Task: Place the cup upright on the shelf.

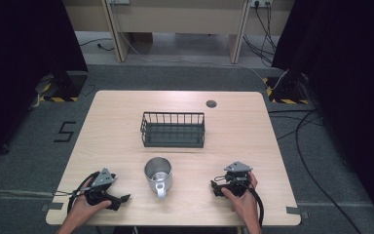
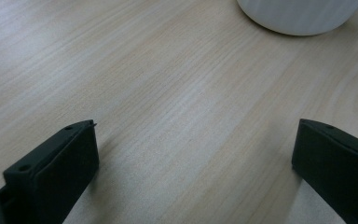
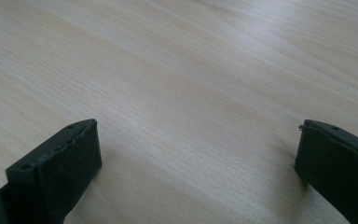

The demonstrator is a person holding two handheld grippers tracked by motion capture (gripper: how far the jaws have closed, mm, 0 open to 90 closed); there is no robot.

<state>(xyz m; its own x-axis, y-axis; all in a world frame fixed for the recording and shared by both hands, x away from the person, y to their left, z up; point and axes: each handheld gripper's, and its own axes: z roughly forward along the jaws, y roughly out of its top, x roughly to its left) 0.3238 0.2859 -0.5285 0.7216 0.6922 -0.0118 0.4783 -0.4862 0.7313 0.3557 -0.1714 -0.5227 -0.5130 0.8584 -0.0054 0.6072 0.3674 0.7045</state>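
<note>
Nothing begun yet, by the look of it. Metal cup (image 1: pixel 158 174) standing upright on the worktop (image 1: pixel 112 131), just in front of the wire basket (image 1: pixel 173 129), handle turned toward the person's edge; basket apparently bare inside, though hard to be sure from the high view. Probably meant for that basket, so the whole job left to do: reach, grip, lift, set down.

Left gripper (image 1: pixel 119 200) resting on the worktop to the left of the cup, fingers (image 2: pixel 51 172) spread wide with bare wood between them, nothing held or touched; rounded pale side of the cup (image 2: pixel 300 16) visible beyond them in the left gripper view, well clear of both tips.

Right gripper (image 1: pixel 216 187) lying to the right of the cup, fingers (image 3: pixel 56 170) likewise wide apart, bare wood grain between, no contact with anything but perhaps the worktop itself.
</note>
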